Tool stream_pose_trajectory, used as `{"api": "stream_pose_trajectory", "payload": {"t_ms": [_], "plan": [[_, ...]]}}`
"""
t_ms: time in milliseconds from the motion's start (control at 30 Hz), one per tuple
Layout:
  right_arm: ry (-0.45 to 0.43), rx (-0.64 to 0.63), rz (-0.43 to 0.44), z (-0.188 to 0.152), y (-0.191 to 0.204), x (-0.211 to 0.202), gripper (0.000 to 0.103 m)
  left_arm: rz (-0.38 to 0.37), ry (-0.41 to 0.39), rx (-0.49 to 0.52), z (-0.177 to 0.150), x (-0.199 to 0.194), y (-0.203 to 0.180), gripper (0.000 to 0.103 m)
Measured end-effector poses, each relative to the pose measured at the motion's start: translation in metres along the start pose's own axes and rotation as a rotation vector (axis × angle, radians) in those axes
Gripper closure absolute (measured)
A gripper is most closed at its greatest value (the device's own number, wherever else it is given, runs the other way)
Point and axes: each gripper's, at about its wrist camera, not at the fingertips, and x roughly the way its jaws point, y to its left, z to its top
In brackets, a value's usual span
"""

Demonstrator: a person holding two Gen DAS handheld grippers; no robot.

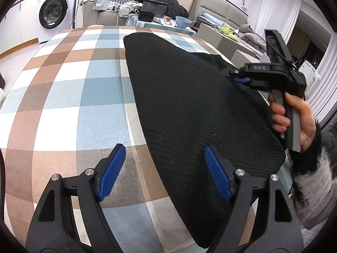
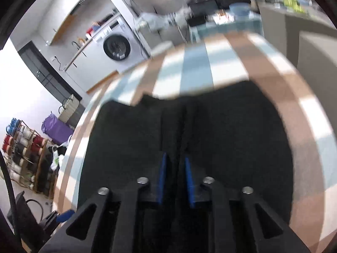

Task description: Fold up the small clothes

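Note:
A black knit garment [image 1: 189, 97] lies on the checked tablecloth [image 1: 69, 92]. My left gripper [image 1: 165, 162] is open and empty, low over the garment's near left edge; one blue pad is over the cloth, the other over the garment. My right gripper [image 1: 240, 78] reaches in from the right, shut on a fold of the garment's right edge. In the blurred right wrist view the right gripper [image 2: 175, 162] has its blue pads close together on a pinched ridge of the black garment [image 2: 231, 130].
A washing machine [image 1: 54, 10] stands at the back left. A sofa with clothes and a side table with a blue bowl [image 1: 183, 22] lie beyond the table. A rack of thread spools [image 2: 23, 154] stands on the floor.

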Motion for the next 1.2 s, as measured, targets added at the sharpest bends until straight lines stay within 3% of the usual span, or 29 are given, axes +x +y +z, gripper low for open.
{"api": "stream_pose_trajectory", "payload": {"t_ms": [33, 100, 300, 433, 533, 567, 600, 667, 733, 833, 933, 1200], "plan": [[0.003, 0.011, 0.027, -0.005, -0.002, -0.004, 0.077, 0.001, -0.002, 0.005, 0.000, 0.000, -0.001, 0.028], [0.032, 0.001, 0.085, -0.017, -0.002, -0.014, 0.059, -0.004, -0.004, 0.013, -0.001, -0.001, -0.002, 0.028], [0.124, -0.045, 0.137, -0.077, 0.001, -0.044, 0.058, -0.010, 0.008, 0.015, -0.003, 0.003, -0.006, 0.028], [0.137, -0.106, 0.168, -0.114, 0.015, -0.065, 0.058, -0.018, 0.016, 0.044, -0.008, 0.001, -0.014, 0.028], [0.106, -0.150, 0.143, -0.135, 0.023, -0.075, 0.058, -0.028, 0.028, 0.071, -0.017, 0.000, -0.020, 0.028], [0.092, -0.163, 0.125, -0.139, 0.025, -0.076, 0.063, -0.029, 0.031, 0.075, -0.019, 0.000, -0.020, 0.028], [0.077, -0.167, 0.111, -0.141, 0.025, -0.077, 0.078, -0.031, 0.035, 0.080, -0.021, 0.000, -0.021, 0.028], [0.052, -0.153, 0.137, -0.143, 0.027, -0.080, 0.092, -0.021, 0.039, 0.075, -0.024, 0.000, -0.022, 0.028], [0.008, -0.159, 0.169, -0.145, 0.030, -0.089, 0.093, -0.020, 0.036, 0.060, -0.025, -0.002, -0.020, 0.028], [0.025, -0.157, 0.099, -0.146, 0.026, -0.084, 0.093, -0.008, 0.031, 0.043, -0.023, -0.003, -0.016, 0.028], [0.043, -0.128, 0.109, -0.148, 0.019, -0.082, 0.089, 0.009, 0.031, 0.040, -0.023, -0.004, -0.015, 0.028], [0.025, -0.073, 0.117, -0.129, 0.007, -0.082, 0.063, 0.056, 0.020, 0.047, -0.019, -0.002, -0.018, 0.028]]}}
